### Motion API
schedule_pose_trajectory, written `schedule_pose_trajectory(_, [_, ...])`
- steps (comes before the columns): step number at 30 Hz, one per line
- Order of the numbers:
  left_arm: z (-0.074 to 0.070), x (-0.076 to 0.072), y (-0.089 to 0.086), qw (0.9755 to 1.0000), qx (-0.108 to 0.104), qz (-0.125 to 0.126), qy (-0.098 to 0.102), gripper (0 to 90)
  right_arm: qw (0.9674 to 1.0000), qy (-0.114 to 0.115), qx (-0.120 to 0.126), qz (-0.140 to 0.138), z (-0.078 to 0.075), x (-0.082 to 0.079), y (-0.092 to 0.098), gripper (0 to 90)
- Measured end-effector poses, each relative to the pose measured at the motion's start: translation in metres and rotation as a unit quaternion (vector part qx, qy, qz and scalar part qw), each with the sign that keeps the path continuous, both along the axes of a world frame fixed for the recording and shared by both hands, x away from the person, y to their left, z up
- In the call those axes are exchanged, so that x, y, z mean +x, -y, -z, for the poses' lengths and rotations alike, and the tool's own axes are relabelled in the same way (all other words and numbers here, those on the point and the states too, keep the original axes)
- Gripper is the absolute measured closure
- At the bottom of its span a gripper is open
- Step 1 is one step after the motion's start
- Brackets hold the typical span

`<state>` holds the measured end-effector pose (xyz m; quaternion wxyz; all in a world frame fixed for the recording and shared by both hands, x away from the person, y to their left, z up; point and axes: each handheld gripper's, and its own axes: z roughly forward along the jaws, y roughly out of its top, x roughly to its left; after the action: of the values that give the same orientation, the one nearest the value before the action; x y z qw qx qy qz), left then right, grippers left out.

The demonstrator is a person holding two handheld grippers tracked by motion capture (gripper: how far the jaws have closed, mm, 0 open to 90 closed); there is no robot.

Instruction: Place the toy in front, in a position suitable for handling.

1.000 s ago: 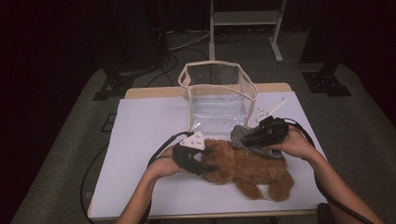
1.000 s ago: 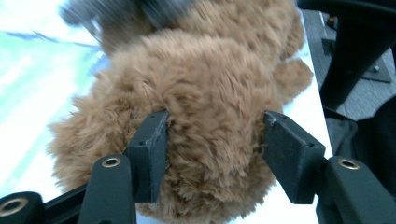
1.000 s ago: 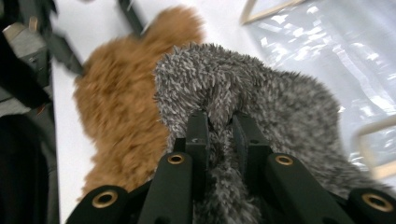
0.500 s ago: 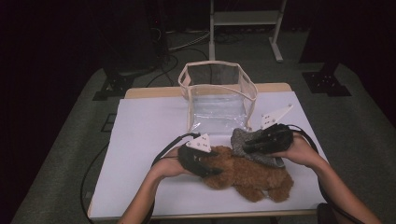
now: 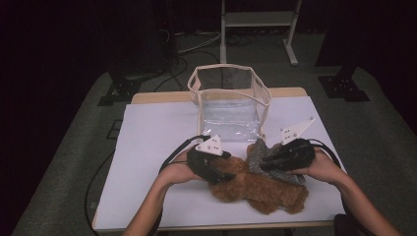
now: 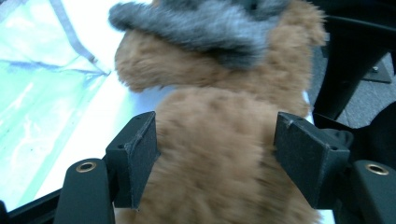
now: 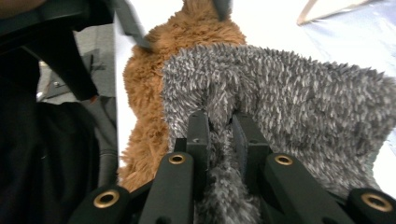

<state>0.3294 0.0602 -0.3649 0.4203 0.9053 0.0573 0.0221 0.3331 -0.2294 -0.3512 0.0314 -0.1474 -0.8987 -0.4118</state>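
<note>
Right gripper (image 7: pixel 219 130) pinches grey plush (image 7: pixel 289 93); no writing legible.

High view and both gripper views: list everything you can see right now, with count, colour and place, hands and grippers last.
Brown plush toy: 1, brown fur, lying on the near right part of the table, between the grippers.
Grey plush piece: 1, grey fur, lying against the brown plush toy's far side.
Clear bag: 1, transparent with beige trim, standing open at the far middle of the table.
Table: 1, white top with a wooden edge.
White frame: 1, on the floor beyond the table.
Left gripper: 1, black; jaws have just been opening, standing either side of the brown fur.
Right gripper: 1, black, pinching the grey fur.
Hands: 2, one on each gripper.
</note>
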Motion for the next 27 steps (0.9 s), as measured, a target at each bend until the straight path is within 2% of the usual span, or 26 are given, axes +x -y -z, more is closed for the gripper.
schedule_pose_trajectory(2, [0.007,-0.003,0.003,0.9999,0.009,0.013,-0.006,33.8,1.0,0.005,-0.004,-0.003,-0.003,-0.002,0.002,77.8])
schedule_pose_trajectory(5, [0.009,-0.005,0.001,0.9998,0.011,0.013,-0.009,36.0,0.9999,0.011,-0.002,-0.001,-0.01,-0.003,0.011,77.6])
schedule_pose_trajectory(10, [0.009,-0.011,-0.003,0.9997,0.013,0.019,-0.001,36.8,0.9995,0.021,0.0,0.025,-0.024,-0.006,0.04,77.5])
schedule_pose_trajectory(14, [0.009,-0.013,-0.003,0.9996,0.014,0.022,0.007,36.8,0.9992,0.019,-0.004,0.035,-0.026,-0.01,0.053,77.5])
schedule_pose_trajectory(17, [0.008,-0.014,-0.003,0.9996,0.013,0.024,0.009,36.7,0.9994,0.013,-0.011,0.029,-0.018,-0.01,0.048,77.4])
schedule_pose_trajectory(22, [0.007,-0.016,-0.005,0.9994,0.016,0.031,0.008,36.6,0.9999,0.005,0.002,0.012,-0.011,-0.004,0.031,77.5])
schedule_pose_trajectory(27, [0.001,-0.013,-0.008,0.9994,0.017,0.031,0.005,33.6,0.9999,-0.006,-0.007,-0.012,-0.002,-0.005,0.009,77.7])
